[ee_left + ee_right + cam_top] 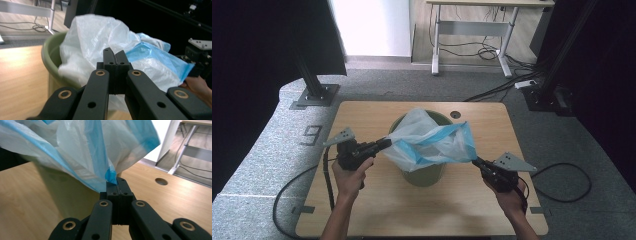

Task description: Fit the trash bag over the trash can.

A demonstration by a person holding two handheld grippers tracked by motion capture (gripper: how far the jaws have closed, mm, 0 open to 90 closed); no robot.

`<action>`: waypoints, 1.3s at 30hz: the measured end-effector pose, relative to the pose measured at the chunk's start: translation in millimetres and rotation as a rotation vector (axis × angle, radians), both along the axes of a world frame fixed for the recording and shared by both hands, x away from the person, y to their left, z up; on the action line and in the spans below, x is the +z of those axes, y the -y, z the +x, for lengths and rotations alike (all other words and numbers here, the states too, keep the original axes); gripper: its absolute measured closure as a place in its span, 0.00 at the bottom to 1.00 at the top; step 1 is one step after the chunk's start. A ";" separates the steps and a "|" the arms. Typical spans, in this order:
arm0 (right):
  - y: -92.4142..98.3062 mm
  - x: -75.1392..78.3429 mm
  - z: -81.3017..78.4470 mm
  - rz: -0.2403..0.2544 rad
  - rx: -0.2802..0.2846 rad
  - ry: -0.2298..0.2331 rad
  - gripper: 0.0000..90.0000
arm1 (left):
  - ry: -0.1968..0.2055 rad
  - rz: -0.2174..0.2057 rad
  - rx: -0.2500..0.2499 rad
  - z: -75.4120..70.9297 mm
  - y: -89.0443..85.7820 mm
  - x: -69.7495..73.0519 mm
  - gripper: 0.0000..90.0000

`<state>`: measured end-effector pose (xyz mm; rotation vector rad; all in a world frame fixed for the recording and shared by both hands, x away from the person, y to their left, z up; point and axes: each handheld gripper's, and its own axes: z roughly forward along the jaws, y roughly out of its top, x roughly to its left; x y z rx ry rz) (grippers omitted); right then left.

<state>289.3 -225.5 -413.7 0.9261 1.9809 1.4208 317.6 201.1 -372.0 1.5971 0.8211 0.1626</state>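
Inspector A: The plastic bag [432, 142] hangs stretched above the green bin [424, 172], which stands mid-table [377, 210]. Left gripper [388, 142] is clamped on the bag's left edge, right gripper [474, 161] clamped on its blue-banded right corner.

Inspector B: Risks?

Inspector A: In my judgement the thin film could tear or slip from the right jaws, since only a pinch of the corner sits between them. Uneven pulling may also tip the bin, or leave the mouth bunched instead of over the rim
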 end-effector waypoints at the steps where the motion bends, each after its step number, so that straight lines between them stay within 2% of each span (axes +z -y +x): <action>1: 0.4 -1.8 -2.3 0.005 0.005 -0.003 0.99 | 0.000 0.005 -0.005 -2.5 -0.5 -2.6 1.00; 3: 1.7 -9.7 -6.2 0.018 0.017 -0.019 0.99 | -0.006 0.027 -0.001 -7.3 -2.5 -11.1 1.00; 9: 0.9 -28.0 -4.4 0.029 0.034 -0.072 0.99 | -0.030 0.033 0.016 -4.7 -8.2 -24.2 1.00; 11: 0.9 -30.6 -3.4 0.029 0.031 -0.077 0.99 | -0.032 0.035 0.022 -4.1 -9.2 -25.0 1.00; 13: 0.7 -37.1 -0.1 0.033 0.022 -0.103 0.99 | -0.036 0.042 0.030 -2.2 -11.2 -27.4 1.00; 19: -2.2 -45.4 2.8 0.030 0.030 -0.134 0.99 | -0.058 0.069 0.037 0.6 -11.7 -36.8 1.00; 24: -2.8 -52.3 5.7 0.042 0.037 -0.160 0.99 | -0.082 0.066 0.055 3.3 -15.4 -43.6 1.00; 29: -4.1 -55.7 12.8 0.043 0.042 -0.181 0.99 | -0.111 0.057 0.094 13.1 -21.8 -50.8 1.00; 32: -4.0 -56.4 16.5 0.043 0.036 -0.185 0.99 | -0.114 0.055 0.102 14.3 -21.7 -51.7 1.00; 39: -6.9 -56.9 25.1 0.044 0.032 -0.199 0.99 | -0.082 0.058 0.115 10.5 -22.2 -45.9 1.00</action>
